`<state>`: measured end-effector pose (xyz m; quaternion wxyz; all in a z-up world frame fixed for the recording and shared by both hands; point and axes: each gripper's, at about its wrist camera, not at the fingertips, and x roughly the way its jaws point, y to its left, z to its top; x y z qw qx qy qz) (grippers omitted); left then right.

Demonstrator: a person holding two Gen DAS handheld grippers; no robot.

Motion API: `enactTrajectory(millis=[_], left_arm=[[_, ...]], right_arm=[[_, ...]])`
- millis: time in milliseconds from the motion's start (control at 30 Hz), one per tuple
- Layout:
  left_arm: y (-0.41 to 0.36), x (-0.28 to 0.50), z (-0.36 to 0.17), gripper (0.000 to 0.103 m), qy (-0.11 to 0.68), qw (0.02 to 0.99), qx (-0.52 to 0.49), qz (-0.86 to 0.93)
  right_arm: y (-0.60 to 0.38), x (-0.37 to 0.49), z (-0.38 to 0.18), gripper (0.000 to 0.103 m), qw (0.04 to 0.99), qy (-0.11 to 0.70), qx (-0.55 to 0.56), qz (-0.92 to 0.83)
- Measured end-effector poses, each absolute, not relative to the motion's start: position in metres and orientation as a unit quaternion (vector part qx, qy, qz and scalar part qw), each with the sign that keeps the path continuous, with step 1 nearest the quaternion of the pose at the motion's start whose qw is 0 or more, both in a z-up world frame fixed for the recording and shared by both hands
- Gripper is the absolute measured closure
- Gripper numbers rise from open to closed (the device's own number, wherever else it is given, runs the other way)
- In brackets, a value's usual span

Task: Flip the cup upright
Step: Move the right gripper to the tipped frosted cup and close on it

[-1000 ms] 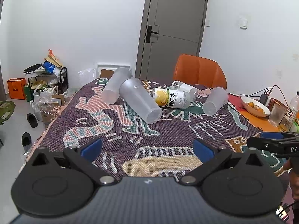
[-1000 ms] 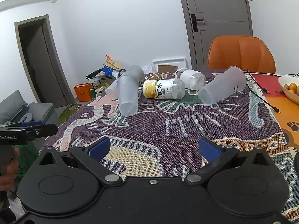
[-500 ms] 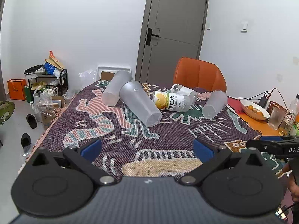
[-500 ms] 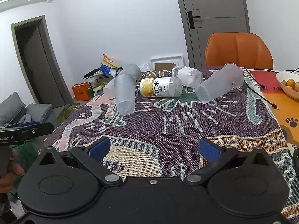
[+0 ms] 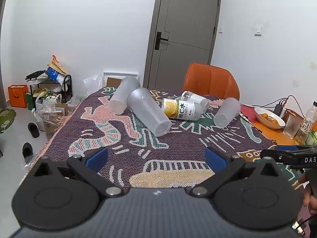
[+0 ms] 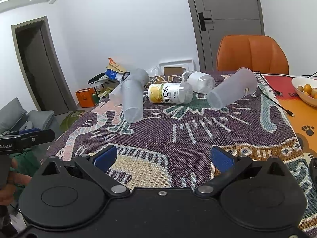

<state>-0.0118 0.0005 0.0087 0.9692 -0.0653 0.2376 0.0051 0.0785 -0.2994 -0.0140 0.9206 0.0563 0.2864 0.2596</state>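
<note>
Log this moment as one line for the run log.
left gripper: open, empty | right gripper: open, empty | three cups: lying on sides | bottle: lying | blanket

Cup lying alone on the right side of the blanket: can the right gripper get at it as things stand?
Probably yes. The right gripper is open and empty, with only bare blanket between it and the cup, which touches nothing else.

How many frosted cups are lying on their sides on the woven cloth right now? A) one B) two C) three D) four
C: three frosted cups lie tipped over, the far-left cup, the middle cup crossing in front of it, and the right cup past the lemon-label bottle; none stands upright, and both the left gripper and the right gripper are open and empty.
</note>
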Motion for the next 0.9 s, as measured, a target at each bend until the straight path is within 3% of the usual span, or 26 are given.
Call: enactTrajectory(millis=[900], left_arm=[[0.012,0.066,-0.010,0.000,0.255,0.964,-0.069,0.010]], right_arm=[[-0.309,0.158,-0.041,0.000,0.910,0.330,0.117,0.220]])
